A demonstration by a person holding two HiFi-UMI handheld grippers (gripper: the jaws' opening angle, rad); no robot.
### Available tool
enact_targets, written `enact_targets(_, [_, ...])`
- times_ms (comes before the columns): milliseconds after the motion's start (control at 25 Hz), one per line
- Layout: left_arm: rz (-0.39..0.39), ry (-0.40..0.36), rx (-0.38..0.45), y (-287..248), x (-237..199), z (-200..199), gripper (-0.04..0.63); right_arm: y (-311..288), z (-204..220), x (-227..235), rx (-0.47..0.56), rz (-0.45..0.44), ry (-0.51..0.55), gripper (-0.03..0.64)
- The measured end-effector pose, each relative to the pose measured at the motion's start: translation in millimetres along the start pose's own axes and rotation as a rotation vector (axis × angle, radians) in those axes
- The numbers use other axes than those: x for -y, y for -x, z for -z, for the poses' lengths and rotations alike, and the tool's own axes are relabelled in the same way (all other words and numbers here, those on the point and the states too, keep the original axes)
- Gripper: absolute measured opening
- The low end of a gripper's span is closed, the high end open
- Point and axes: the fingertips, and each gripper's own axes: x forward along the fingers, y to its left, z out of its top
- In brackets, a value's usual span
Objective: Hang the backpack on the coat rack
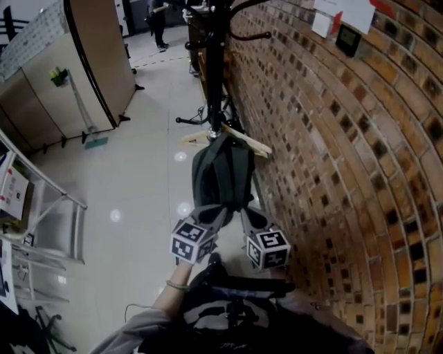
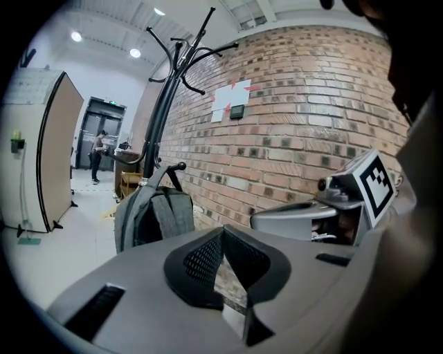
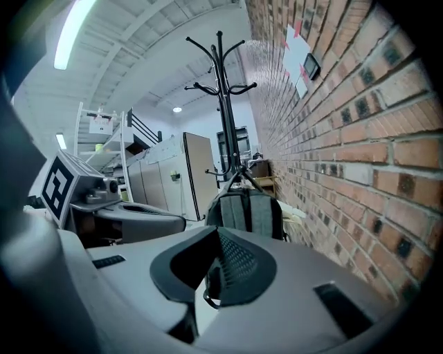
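A grey backpack (image 1: 221,173) hangs against the black coat rack (image 1: 216,69), its top loop over a low hook with a knobbed tip (image 2: 181,166). My left gripper (image 1: 213,217) and right gripper (image 1: 250,217) sit side by side just short of the backpack's lower end, apart from it. Both are shut with nothing between the jaws. In the left gripper view the backpack (image 2: 149,214) is ahead to the left, beyond my shut gripper (image 2: 223,231). In the right gripper view the backpack (image 3: 246,211) hangs straight ahead under the rack (image 3: 221,104), past my shut gripper (image 3: 216,235).
A brick wall (image 1: 332,152) runs close along the right, with white papers (image 2: 225,100) and a small dark device (image 2: 237,111) on it. Wooden pieces (image 1: 242,142) lie at the rack's base. A tan partition (image 1: 97,62) and a metal shelf frame (image 1: 48,221) stand left. A person (image 1: 158,21) stands far off.
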Motion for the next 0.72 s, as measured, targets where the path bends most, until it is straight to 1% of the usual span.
enact_targets(160, [-0.023,-0.006,0.003,10.0,18.5,2.8,0.000,18.5,6.7,-3.4,0.015,-0.020,-0.010,0.009])
enact_targets(360, [-0.040,-0.015,-0.008,19.7,30.2,7.3,0.000,27.8,11.4,-9.6,0.043,-0.042,-0.034,0.009])
enact_targets(720, [-0.049,-0.046,0.002,24.2,30.1,-2.3,0.000,27.5,9.3,-22.5,0.054,-0.045,-0.073,0.009])
